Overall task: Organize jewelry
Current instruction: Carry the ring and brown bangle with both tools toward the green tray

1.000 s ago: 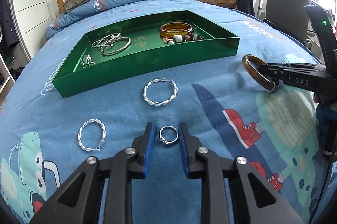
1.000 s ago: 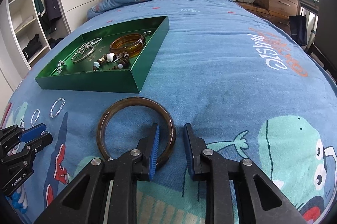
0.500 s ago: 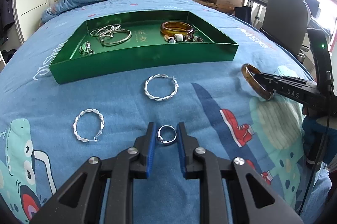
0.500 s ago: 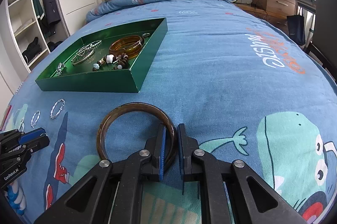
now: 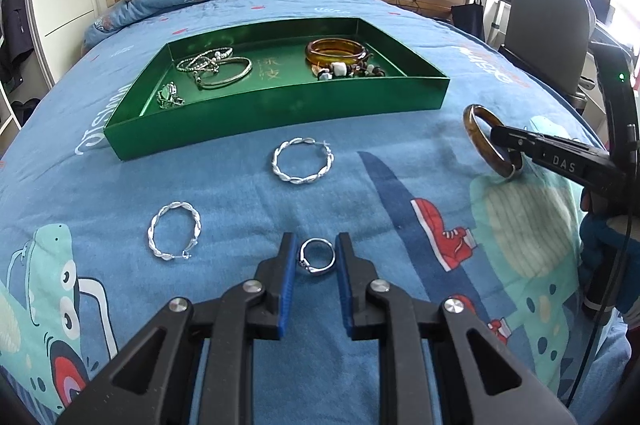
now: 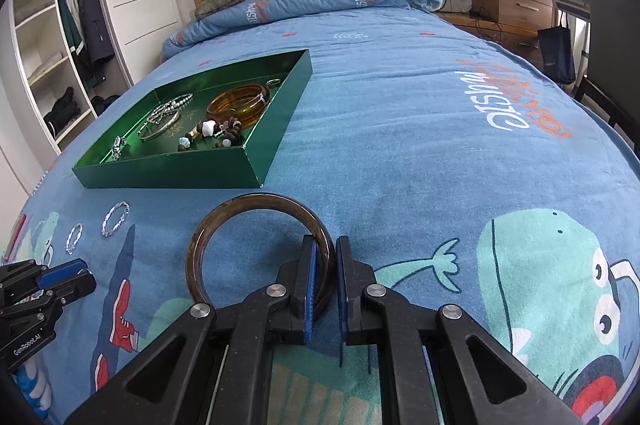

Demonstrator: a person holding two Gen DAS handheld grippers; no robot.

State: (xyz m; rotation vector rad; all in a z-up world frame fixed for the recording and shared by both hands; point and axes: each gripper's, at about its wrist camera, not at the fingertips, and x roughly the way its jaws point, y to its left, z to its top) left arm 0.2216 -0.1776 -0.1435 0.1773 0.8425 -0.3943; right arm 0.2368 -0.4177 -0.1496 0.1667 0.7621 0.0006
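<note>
A: Left view first. Where's L at?

B: L gripper [image 5: 316, 261] sits low over the bedspread [image 5: 360, 5], jaws narrow, w/ the small ring [image 5: 316, 257] between the pads. Can't tell if they press it yet; ring looks flat on the cloth.

A: Tray?

B: Green tray [image 5: 280, 113] farther up the bed already has silver bangles [image 5: 216, 69], an amber bangle [image 5: 334, 51] and beads [image 5: 348, 69]. Two twisted hoops outside it: one [image 5: 303, 163] just before the tray, one [image 5: 173, 231] nearer, left of the ring.

A: Right view?

B: R gripper [image 6: 323, 277] has just closed on the brown bangle's [image 6: 256, 249] rim; the pads are tight on it. Bangle's near edge looks tipped up off the cloth, well short of the tray [image 6: 192, 169]. L gripper shows at the left edge.

A: So how far along?

B: Roughly half, I'd say. Several pieces in; brown bangle gripped but not moved over, ring barely started, both hoops untouched.
</note>
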